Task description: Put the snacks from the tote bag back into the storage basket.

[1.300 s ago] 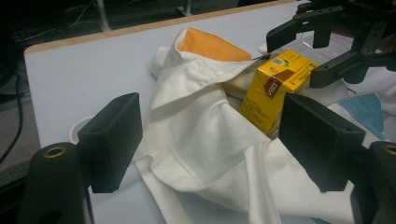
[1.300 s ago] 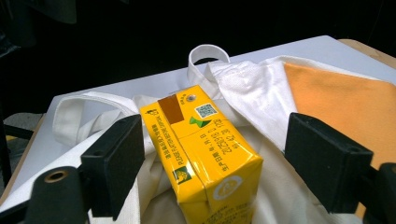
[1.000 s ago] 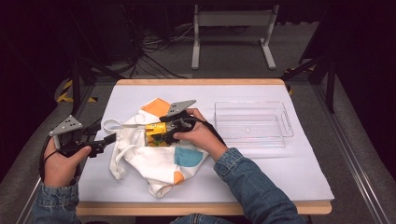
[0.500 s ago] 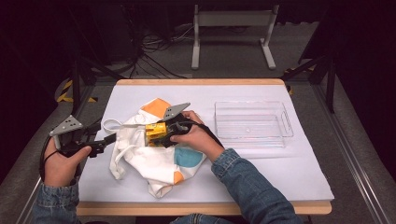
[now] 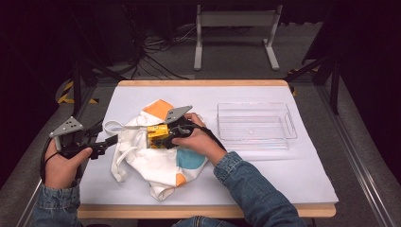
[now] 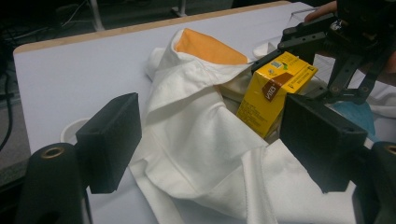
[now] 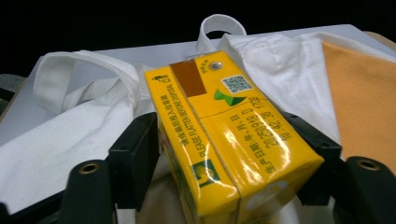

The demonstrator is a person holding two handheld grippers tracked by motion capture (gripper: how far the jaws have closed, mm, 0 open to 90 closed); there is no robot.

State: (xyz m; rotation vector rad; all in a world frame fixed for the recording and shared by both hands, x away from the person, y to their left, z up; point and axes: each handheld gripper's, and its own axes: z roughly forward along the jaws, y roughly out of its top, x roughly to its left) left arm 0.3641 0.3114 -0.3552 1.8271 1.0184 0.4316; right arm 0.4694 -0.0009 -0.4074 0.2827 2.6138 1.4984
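A white cloth bag (image 5: 156,161) with orange and teal patches lies crumpled on the white table cover, its handles (image 7: 60,74) towards the left. A yellow drink carton (image 5: 157,134) (image 6: 275,91) (image 7: 224,144) sits at the bag's mouth, and my right gripper (image 5: 163,137) is shut on it, one black jaw on each long side. My left gripper (image 5: 106,144) stands open at the bag's left edge, nothing between its jaws; in the left gripper view the white cloth (image 6: 196,140) lies just beyond them.
A clear plastic tray (image 5: 255,126) stands to the right of the bag. The wooden table edge (image 5: 203,210) runs along the front. Cables and a metal stand (image 5: 236,33) are on the floor behind the table.
Almost nothing has moved. The right gripper still holds the carton at the bag's mouth; the left hand stays at the bag's left side.
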